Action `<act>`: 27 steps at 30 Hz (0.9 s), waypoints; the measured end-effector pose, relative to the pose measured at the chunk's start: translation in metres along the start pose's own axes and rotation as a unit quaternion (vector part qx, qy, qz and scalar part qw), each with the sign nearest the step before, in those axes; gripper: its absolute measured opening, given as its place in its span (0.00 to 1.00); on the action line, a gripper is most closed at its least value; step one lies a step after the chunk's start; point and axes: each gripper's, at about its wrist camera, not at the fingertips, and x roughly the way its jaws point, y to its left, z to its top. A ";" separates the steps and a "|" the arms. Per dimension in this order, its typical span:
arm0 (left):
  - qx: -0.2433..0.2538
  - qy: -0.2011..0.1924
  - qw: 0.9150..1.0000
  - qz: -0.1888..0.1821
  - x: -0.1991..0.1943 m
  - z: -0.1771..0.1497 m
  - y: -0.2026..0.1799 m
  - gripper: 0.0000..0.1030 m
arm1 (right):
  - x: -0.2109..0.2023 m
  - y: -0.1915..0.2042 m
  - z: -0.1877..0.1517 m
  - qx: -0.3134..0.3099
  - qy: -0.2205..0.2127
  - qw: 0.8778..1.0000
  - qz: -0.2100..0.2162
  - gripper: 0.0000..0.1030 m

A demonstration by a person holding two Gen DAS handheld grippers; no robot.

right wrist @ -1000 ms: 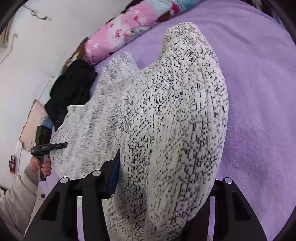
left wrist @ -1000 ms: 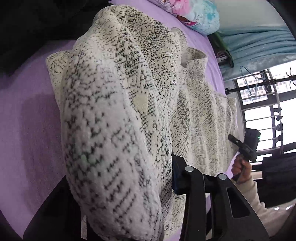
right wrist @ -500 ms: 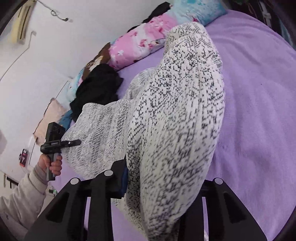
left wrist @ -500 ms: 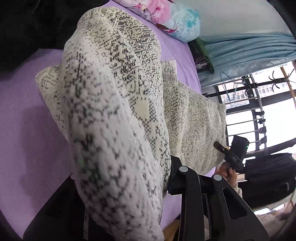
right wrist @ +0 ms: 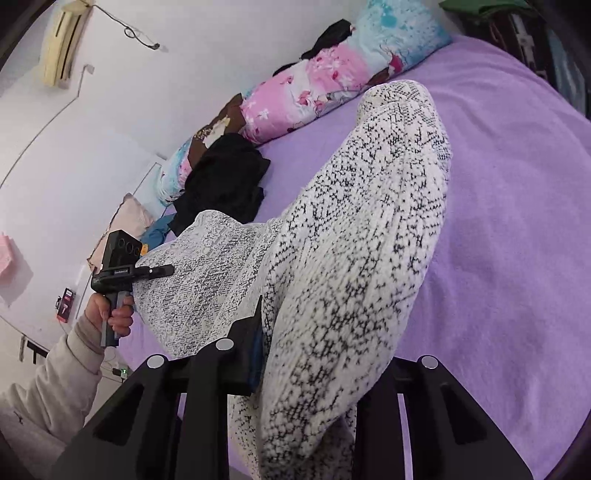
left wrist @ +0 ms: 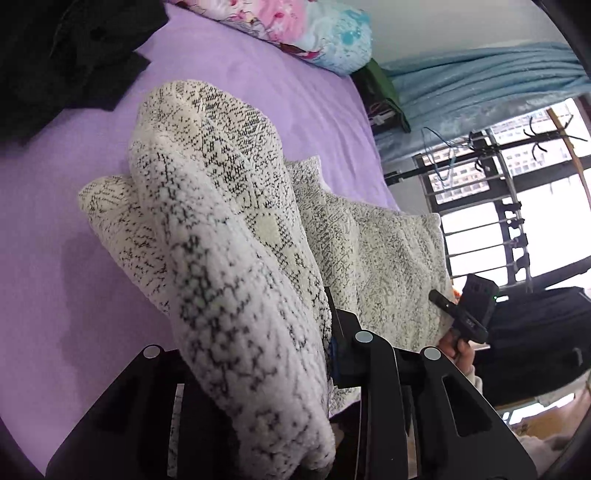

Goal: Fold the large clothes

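L wrist view, going L to R: black clothes (left wrist: 70, 55) are lying at the far L corner of the purple bed (left wrist: 44, 258). The knit sweater (left wrist: 229, 236), white w/ black flecks, is bunching up thick in the middle, w/ one end caught in the left tongs (left wrist: 255, 369), which are pinching the fabric between both fingers. The rest of the sweater is spreading flat over the bed toward the R. A pink-and-blue pillow (left wrist: 314, 33) is lying along the far edge. Further R, the right tongs (left wrist: 439, 299) are showing small at the sweater's edge, held in the person's hand (left wrist: 458, 350). A barred window (left wrist: 517, 221) is filling the R side.

R wrist view, L to R: an AC unit (right wrist: 61, 40) is sitting high on the wall. The left tongs (right wrist: 162, 271) are poking at the sweater's (right wrist: 354, 240) flat part, left hand (right wrist: 110, 314) gripping the handle. Black clothes (right wrist: 225, 181) are piling beside the pillow (right wrist: 317, 85). The right tongs (right wrist: 310, 373) are clamping a thick roll of sweater, lifted off the bed (right wrist: 517, 221), w/ fabric filling the gap between the fingers.
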 end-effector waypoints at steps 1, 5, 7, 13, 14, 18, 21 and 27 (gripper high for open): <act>0.003 0.000 1.000 -0.001 0.000 -0.001 -0.006 0.25 | -0.009 0.002 -0.002 -0.001 -0.005 1.000 -0.001 0.25; 0.022 0.004 1.000 -0.006 0.002 -0.003 -0.042 0.25 | -0.040 0.007 -0.005 -0.006 -0.019 1.000 -0.002 0.25; 0.029 0.005 1.000 -0.009 0.004 -0.003 -0.055 0.25 | -0.058 0.007 -0.007 -0.008 -0.028 1.000 -0.005 0.25; 0.044 0.008 0.999 -0.023 0.018 -0.001 -0.104 0.25 | -0.115 0.003 -0.007 -0.013 -0.057 0.998 -0.014 0.24; 0.048 0.009 0.999 -0.025 0.022 0.000 -0.115 0.25 | -0.125 0.003 -0.006 -0.013 -0.062 0.998 -0.016 0.24; 0.065 0.010 0.997 -0.036 0.036 0.006 -0.154 0.25 | -0.162 0.000 -0.009 -0.016 -0.084 0.996 -0.027 0.24; 0.075 0.013 0.996 -0.046 0.048 0.011 -0.183 0.25 | -0.185 -0.005 -0.010 -0.017 -0.100 0.994 -0.035 0.24; 0.089 0.021 0.994 -0.060 0.077 0.026 -0.241 0.25 | -0.220 -0.010 -0.007 -0.023 -0.119 0.991 -0.057 0.24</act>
